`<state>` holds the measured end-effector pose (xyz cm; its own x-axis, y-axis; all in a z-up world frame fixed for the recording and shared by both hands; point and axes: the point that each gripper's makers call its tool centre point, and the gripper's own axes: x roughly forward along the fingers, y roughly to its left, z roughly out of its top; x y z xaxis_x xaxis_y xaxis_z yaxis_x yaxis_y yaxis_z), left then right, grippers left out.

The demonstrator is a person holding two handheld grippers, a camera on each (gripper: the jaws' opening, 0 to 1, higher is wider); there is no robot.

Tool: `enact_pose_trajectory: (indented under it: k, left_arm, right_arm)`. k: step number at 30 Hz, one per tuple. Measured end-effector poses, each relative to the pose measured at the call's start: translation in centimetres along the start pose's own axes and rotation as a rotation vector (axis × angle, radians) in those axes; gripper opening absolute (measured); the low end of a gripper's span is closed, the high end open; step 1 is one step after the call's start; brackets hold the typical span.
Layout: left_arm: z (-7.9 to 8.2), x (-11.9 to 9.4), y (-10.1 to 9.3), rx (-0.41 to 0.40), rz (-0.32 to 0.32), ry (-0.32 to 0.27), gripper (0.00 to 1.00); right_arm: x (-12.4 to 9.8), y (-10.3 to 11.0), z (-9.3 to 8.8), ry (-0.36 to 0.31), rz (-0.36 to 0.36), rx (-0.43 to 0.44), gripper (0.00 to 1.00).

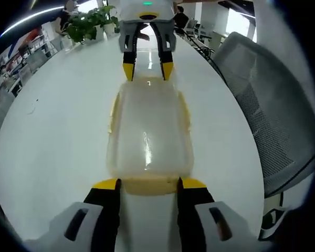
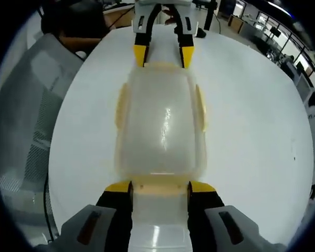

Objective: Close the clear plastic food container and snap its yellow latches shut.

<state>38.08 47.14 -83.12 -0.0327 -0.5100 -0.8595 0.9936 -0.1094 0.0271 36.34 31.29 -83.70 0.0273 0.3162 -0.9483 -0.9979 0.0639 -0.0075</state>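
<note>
Left gripper (image 1: pixel 148 184): black jaws, yellow tips, spread wide at the near yellow end latch (image 1: pixel 147 185).
Container: clear rectangular plastic food container (image 1: pixel 148 131), lid on, flat on the white round table (image 1: pixel 52 131) between both grippers.
Right gripper (image 2: pixel 160 187): jaws parted too, straddling the opposite end latch (image 2: pixel 158 187).
Chair: grey mesh office chair (image 1: pixel 268 110) beside the table.

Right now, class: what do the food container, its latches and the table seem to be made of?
Container: translucent, glossy plastic by its look; light glints off the lid and the white table shows through.
Latches: opaque pale-yellow plastic, probably, smooth.
Table: white, smooth, slightly shiny; laminate or painted board, I cannot tell which.
</note>
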Motion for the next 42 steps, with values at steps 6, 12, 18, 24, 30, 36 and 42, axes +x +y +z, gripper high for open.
enact_pose_trajectory:
  k: [6,12,18,24,30,36,42]
  left_arm:
    - [0.08,-0.01,-0.15,-0.008,0.006,0.026,0.40]
    - [0.20,0.07,-0.18,-0.015,0.007,0.068,0.40]
    - [0.18,-0.13,-0.32,-0.005,0.008,0.041,0.40]
    - [0.12,-0.17,-0.55,-0.017,0.008,0.012,0.44]
    - [0.28,-0.02,-0.34,-0.026,0.009,0.007,0.44]
    - [0.13,-0.10,-0.15,-0.026,0.009,-0.003,0.40]
    - [0.18,-0.15,-0.07,-0.023,0.007,-0.005,0.40]
  right_arm:
    - [-0.04,0.10,0.05,-0.007,0.004,-0.001,0.40]
    - [-0.06,0.08,0.10,0.003,0.009,-0.002,0.41]
    - [-0.09,-0.04,0.06,-0.015,0.009,0.000,0.41]
    - [-0.17,0.02,0.12,-0.043,0.002,0.008,0.41]
    - [-0.15,-0.02,0.05,-0.030,0.018,-0.010,0.43]
    - [-0.14,-0.02,0.08,-0.026,0.012,0.007,0.43]
    - [-0.14,-0.15,0.02,0.014,0.010,0.002,0.41]
